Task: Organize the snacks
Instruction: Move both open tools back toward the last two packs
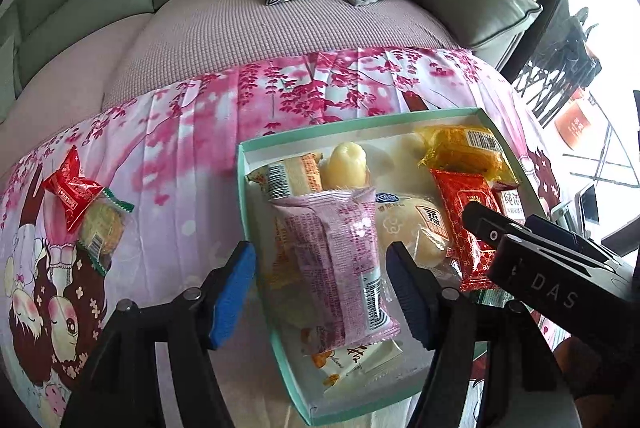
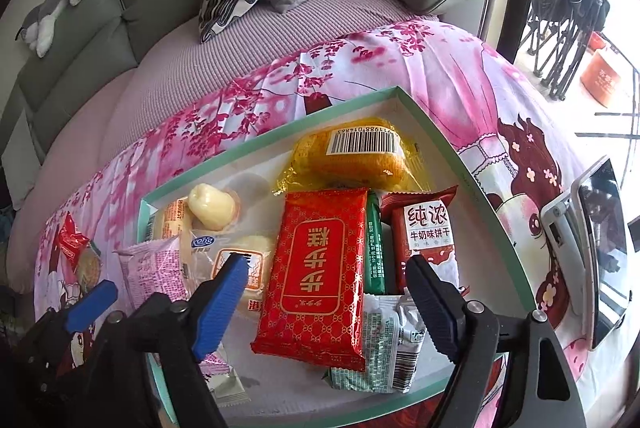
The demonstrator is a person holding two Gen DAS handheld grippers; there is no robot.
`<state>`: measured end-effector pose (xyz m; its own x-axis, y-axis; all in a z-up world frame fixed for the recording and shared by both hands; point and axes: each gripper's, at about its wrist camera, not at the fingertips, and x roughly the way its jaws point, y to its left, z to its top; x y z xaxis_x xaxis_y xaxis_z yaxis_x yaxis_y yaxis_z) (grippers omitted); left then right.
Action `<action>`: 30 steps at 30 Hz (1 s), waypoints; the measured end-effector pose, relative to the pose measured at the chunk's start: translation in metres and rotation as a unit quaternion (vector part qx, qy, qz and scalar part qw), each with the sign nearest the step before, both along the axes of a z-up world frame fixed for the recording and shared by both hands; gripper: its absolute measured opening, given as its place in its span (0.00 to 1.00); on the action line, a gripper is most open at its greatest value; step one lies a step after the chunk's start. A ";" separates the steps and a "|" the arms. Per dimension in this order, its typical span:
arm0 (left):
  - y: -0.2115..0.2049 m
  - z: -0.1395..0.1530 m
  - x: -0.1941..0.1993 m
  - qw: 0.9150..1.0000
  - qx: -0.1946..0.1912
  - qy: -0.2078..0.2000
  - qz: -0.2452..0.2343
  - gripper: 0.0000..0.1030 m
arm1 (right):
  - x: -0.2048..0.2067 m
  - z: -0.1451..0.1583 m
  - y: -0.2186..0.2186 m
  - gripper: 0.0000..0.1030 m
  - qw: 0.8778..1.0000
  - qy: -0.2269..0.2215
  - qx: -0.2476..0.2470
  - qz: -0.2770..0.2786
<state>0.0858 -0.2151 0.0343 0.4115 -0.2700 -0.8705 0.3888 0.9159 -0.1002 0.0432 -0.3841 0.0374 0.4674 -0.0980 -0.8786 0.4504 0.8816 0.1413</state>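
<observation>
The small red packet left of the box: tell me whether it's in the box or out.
Out. The small red packet lies on the pink floral cloth, left of the teal-rimmed box, overlapping a clear-wrapped round biscuit.

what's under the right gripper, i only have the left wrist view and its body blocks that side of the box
Observer: The right gripper hangs open over a big red packet, with both pads clear of it.
Operator: anything right beside that red one
Observer: A narrow green packet sits between it and a red-and-white biscuit packet.
Operator: and toward the near edge
Observer: A silver-and-green packet lies there, partly tucked under the red packet's near end.
</observation>
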 end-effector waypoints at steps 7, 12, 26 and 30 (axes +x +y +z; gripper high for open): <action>0.026 0.011 0.011 0.999 -0.011 0.000 0.048 0.67 | -0.001 0.005 0.003 0.81 1.000 -0.005 -0.003 0.006; 0.051 0.006 0.024 0.994 0.000 0.006 0.108 0.68 | 0.000 0.006 0.008 0.81 1.000 -0.006 -0.006 0.013; 0.095 -0.014 0.033 0.979 0.011 0.021 0.202 0.86 | 0.012 0.002 0.044 0.84 0.998 0.000 -0.024 0.063; 0.096 -0.016 0.032 0.978 0.015 0.018 0.205 0.99 | 0.013 0.002 0.047 1.00 0.997 -0.003 -0.033 0.069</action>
<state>0.1179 -0.1191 0.0181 0.4492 -0.0625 -0.8912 -0.0160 0.9968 -0.0780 0.0566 -0.3368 0.0398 0.4854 -0.0900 -0.8697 0.3233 0.9427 0.0829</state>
